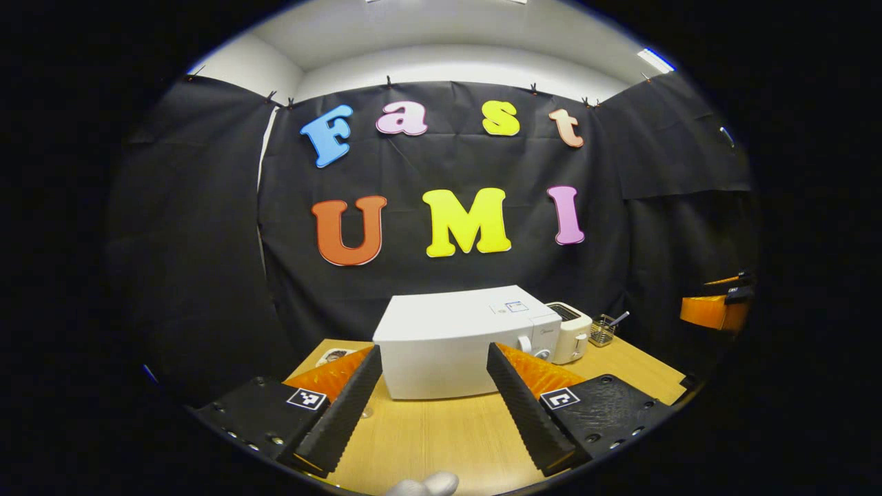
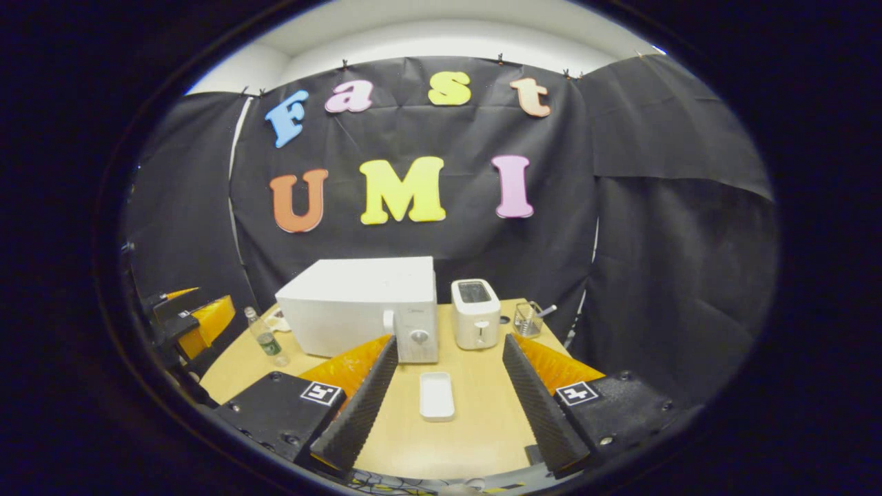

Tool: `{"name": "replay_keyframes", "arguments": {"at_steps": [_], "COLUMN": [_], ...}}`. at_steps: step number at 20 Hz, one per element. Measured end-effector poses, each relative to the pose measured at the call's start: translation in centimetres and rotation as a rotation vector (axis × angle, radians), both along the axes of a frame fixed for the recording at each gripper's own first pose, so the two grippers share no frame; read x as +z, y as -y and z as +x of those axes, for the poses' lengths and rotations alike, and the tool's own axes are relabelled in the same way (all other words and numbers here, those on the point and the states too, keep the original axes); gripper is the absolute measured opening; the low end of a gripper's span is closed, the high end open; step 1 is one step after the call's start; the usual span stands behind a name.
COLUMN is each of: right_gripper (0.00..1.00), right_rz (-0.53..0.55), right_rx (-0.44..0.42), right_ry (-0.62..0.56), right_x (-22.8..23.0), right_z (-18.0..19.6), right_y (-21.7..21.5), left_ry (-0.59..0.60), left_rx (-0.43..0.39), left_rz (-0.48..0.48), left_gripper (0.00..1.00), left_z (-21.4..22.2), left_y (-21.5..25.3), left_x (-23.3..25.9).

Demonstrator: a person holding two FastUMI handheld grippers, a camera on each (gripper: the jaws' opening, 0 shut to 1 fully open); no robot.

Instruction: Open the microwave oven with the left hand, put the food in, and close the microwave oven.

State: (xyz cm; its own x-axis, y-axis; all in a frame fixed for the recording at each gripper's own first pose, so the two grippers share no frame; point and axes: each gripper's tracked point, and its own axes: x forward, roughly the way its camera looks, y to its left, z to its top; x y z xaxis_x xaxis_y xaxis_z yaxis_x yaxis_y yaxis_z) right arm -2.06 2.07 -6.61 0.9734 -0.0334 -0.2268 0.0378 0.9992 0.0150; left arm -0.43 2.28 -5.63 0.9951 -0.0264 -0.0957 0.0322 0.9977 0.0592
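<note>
The white microwave (image 1: 448, 344) stands on the wooden table (image 1: 441, 434) with its door closed; its handle and knob (image 2: 417, 336) are on its right end. My left gripper (image 1: 434, 348) is open in front of the door, well short of it, with nothing between its fingers. A white rectangular dish (image 2: 437, 396) lies on the table in front of the microwave's knob end. My right gripper (image 2: 449, 339) hangs open above and behind that dish, not touching it. What lies in the dish I cannot tell.
Right of the microwave stand a white toaster (image 2: 475, 313) and a small wire basket (image 2: 527, 318). A plastic bottle (image 2: 265, 341) and a small plate (image 1: 334, 356) sit to its left. A gloved fingertip (image 1: 424, 484) shows at the bottom edge.
</note>
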Motion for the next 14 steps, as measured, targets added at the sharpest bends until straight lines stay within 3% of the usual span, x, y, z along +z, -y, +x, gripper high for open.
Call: {"name": "replay_keyframes", "arguments": {"at_steps": [4,5,6,7,8,9,10,11,12,13,14], "right_gripper": [0.98,0.98,0.98,0.98,0.98,0.98,0.98,0.98,0.98,0.98,0.98], "right_rz": [0.015,0.014,0.014,0.012,0.012,0.013,0.013,0.01,0.01,0.013,0.017], "right_rx": [0.049,0.06,0.068,0.078,0.086,0.095,0.103,0.11,0.113,0.117,0.12], "right_ry": [0.091,0.111,0.124,0.137,0.149,0.162,0.169,0.171,0.172,0.172,0.179], "right_x": [3.7,4.6,5.2,5.8,6.2,6.9,7.2,7.6,7.7,8.1,8.5], "right_z": [0.3,0.4,0.3,0.3,0.2,0.2,0.2,0.3,0.3,0.3,0.4], "right_y": [-2.5,-3.0,-3.3,-3.7,-4.0,-4.4,-4.7,-5.0,-5.0,-5.1,-5.2], "left_ry": [0.029,0.038,0.046,0.051,0.055,0.055,0.058,0.063,0.065,0.065,0.061], "left_rx": [0.043,0.045,0.051,0.057,0.067,0.076,0.082,0.082,0.076,0.071,0.065], "left_rz": [-0.032,-0.038,-0.039,-0.034,-0.029,-0.02,-0.016,-0.019,-0.027,-0.036,-0.049], "left_gripper": [0.97,0.88,0.96,0.96,0.88,0.96,0.96,0.88,0.96,0.88,0.88], "left_z": [-1.8,-2.2,-2.4,-2.6,-2.7,-2.8,-3.0,-3.0,-2.9,-2.9,-2.9], "left_y": [-2.6,-2.8,-3.1,-3.5,-3.8,-4.1,-4.3,-4.3,-4.1,-3.9,-3.7], "left_x": [3.1,3.7,4.2,4.6,5.0,5.4,5.8,6.2,6.5,6.8,7.1]}}
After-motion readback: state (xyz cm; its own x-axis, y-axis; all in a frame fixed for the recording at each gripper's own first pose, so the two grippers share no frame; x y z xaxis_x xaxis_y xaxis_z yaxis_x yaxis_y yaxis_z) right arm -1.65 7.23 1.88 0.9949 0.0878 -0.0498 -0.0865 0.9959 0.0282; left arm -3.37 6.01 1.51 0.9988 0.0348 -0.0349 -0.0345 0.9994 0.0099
